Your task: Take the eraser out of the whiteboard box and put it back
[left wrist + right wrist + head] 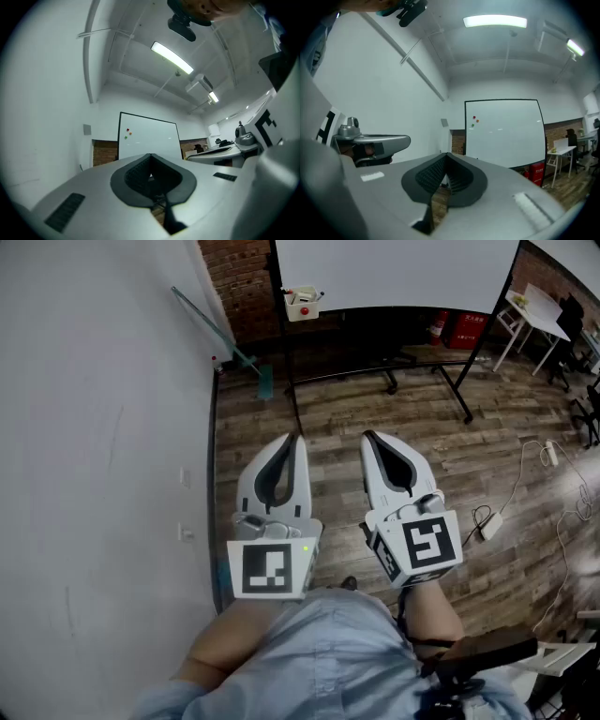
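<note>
Head view, looking steeply down. The left claw [297, 441] and the right claw [367, 438] are held side by side, close to the person's light blue sleeve [328, 652]. Both point across the wooden floor [375, 409] toward the far whiteboard [394, 273] on its wheeled stand.

Left gripper view: the jaws are closed, tips touching, and only the hollow between the dark ribbed pads [133, 176] lies between them. Right gripper view: the jaws are likewise closed tip to tip on nothing.

The whiteboard box [302, 304] hangs at the board's lower left corner, well apart from both claws. It holds small items, one of them red. The eraser cannot be told apart among them at this size.

A white wall [94, 427] fills the left side, and a long-handled broom [225, 338] leans against it near the brick wall [234, 277]. Red fire extinguishers [441, 329] stand on the floor behind the stand. A white table [539, 306] is at far right, and a power strip with cables [550, 454] lies on the floor at right.
</note>
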